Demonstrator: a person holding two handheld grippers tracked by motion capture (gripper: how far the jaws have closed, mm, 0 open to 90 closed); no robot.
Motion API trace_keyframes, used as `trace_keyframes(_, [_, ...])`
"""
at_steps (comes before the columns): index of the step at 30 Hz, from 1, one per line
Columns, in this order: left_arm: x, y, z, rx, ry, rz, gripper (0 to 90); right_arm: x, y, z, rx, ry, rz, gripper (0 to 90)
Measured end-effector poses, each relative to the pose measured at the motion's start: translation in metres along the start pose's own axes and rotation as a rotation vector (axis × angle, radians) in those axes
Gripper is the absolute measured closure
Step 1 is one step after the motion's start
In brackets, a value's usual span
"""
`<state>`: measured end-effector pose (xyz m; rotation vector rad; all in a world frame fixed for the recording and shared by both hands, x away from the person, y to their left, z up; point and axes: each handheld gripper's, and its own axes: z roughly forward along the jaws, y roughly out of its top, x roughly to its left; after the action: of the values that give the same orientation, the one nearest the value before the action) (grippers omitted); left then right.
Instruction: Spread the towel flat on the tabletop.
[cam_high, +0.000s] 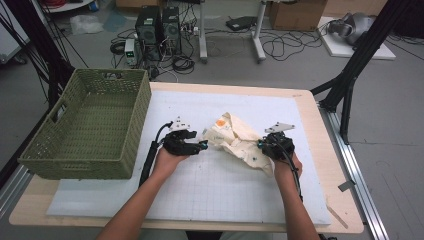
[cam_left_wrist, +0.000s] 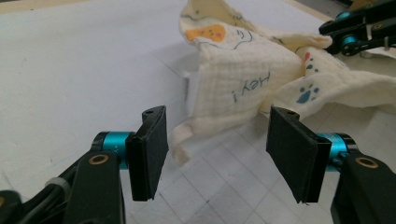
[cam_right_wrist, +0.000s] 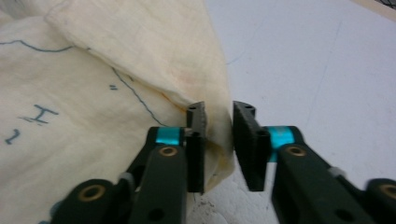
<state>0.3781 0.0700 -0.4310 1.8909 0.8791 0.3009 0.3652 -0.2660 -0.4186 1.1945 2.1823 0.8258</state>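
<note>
Green woven basket, far left of counter. Left gripper: jaws apart, empty, just short of the cloth's corner. Cream printed cloth: crumpled, mid-counter on white mat. Right gripper: jaws narrowly apart around the cloth's edge.

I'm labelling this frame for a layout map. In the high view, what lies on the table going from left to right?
Green woven basket → left gripper → cream printed cloth → right gripper, at the cloth's right edge.
</note>
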Motion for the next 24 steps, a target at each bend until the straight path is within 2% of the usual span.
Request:
trace_keyframes(1, [0.0, 0.0, 0.001, 0.002, 0.001, -0.005, 38.4, -0.002, -0.002, -0.005, -0.027, -0.002, 0.017, 59.4])
trace_keyframes(4, [0.001, -0.001, 0.002, 0.003, 0.018, -0.002, 39.0, -0.002, -0.005, -0.017, -0.08, 0.005, 0.022, 54.7])
trace_keyframes(8, [0.003, -0.002, 0.008, -0.003, 0.062, 0.007, 38.9, 0.007, -0.009, -0.029, -0.139, 0.075, -0.024, 51.2])
trace_keyframes(9, [0.003, -0.001, 0.01, -0.011, 0.081, 0.014, 39.0, 0.01, -0.01, -0.029, -0.141, 0.103, -0.037, 49.1])
trace_keyframes(10, [0.003, -0.001, 0.01, -0.011, 0.081, 0.014, 39.1, 0.014, -0.012, -0.028, -0.13, 0.127, -0.039, 47.3])
trace_keyframes(11, [0.007, 0.0, 0.015, -0.003, 0.106, -0.007, 39.2, 0.018, -0.013, -0.025, -0.111, 0.148, -0.034, 44.8])
trace_keyframes(13, [0.009, 0.003, 0.019, 0.013, 0.106, -0.027, 38.6, 0.026, -0.018, -0.019, -0.083, 0.184, -0.041, 42.1])
trace_keyframes(15, [0.008, 0.006, 0.02, 0.006, 0.106, -0.016, 38.8, 0.032, -0.023, -0.011, -0.036, 0.193, -0.066, 41.9])
trace_keyframes(17, [0.007, 0.01, 0.023, 0.015, 0.106, 0.008, 38.8, 0.035, -0.028, -0.001, 0.01, 0.216, -0.067, 47.7])
trace_keyframes(18, [0.007, 0.01, 0.023, 0.015, 0.106, 0.008, 38.8, 0.035, -0.03, -0.002, -0.013, 0.215, -0.058, 59.6])
trace_keyframes(19, [0.008, 0.01, 0.028, 0.003, 0.104, 0.023, 38.9, 0.035, -0.03, -0.004, -0.013, 0.217, -0.056, 64.1])
trace_keyframes(22, [0.009, 0.01, 0.042, 0.052, 0.086, 0.016, 38.5, 0.033, -0.032, -0.006, -0.008, 0.226, -0.045, 71.8])
trace_keyframes(24, [0.005, 0.01, 0.052, 0.093, 0.081, 0.045, 39.5, 0.033, -0.033, -0.007, -0.011, 0.227, -0.051, 74.6])
